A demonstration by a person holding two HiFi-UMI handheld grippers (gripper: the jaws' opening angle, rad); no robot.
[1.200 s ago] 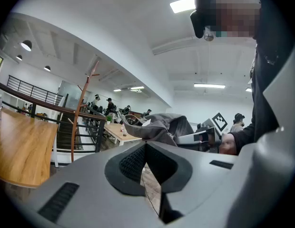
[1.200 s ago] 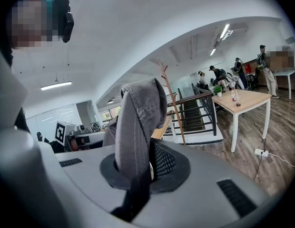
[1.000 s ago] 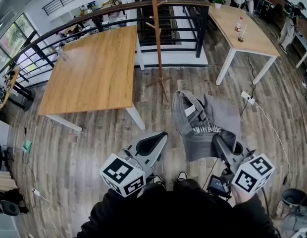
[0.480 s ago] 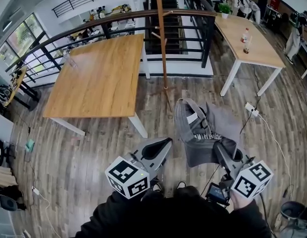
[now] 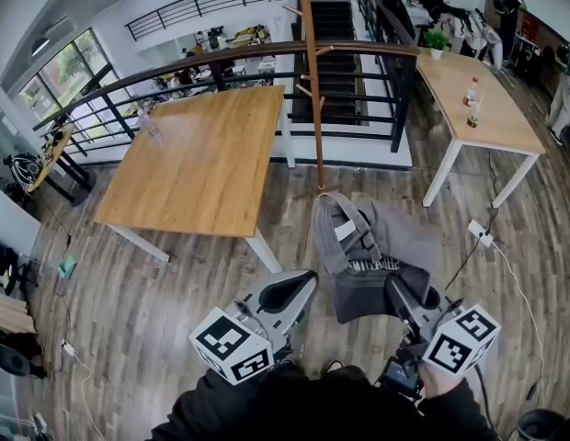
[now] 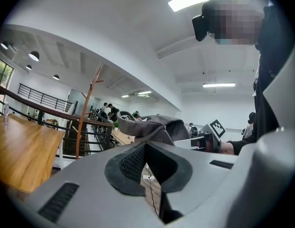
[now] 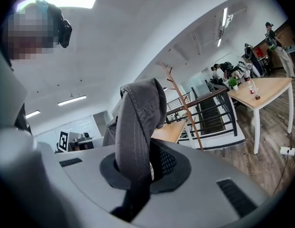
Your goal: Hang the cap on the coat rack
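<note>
The grey pinstriped cap is pinched by its fabric between the fingers of the right gripper, inside turned up so its back strap and a white label show. The coat rack, a slim brown wooden pole with short angled pegs, stands upright on the floor beyond the cap and apart from it.

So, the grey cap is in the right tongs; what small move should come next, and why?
Probably carry the right tongs forward and upward toward the coat rack. They are shut on the grey cap, but the rack stands apart, farther ahead, so the cap cannot be hooked from here.
</note>
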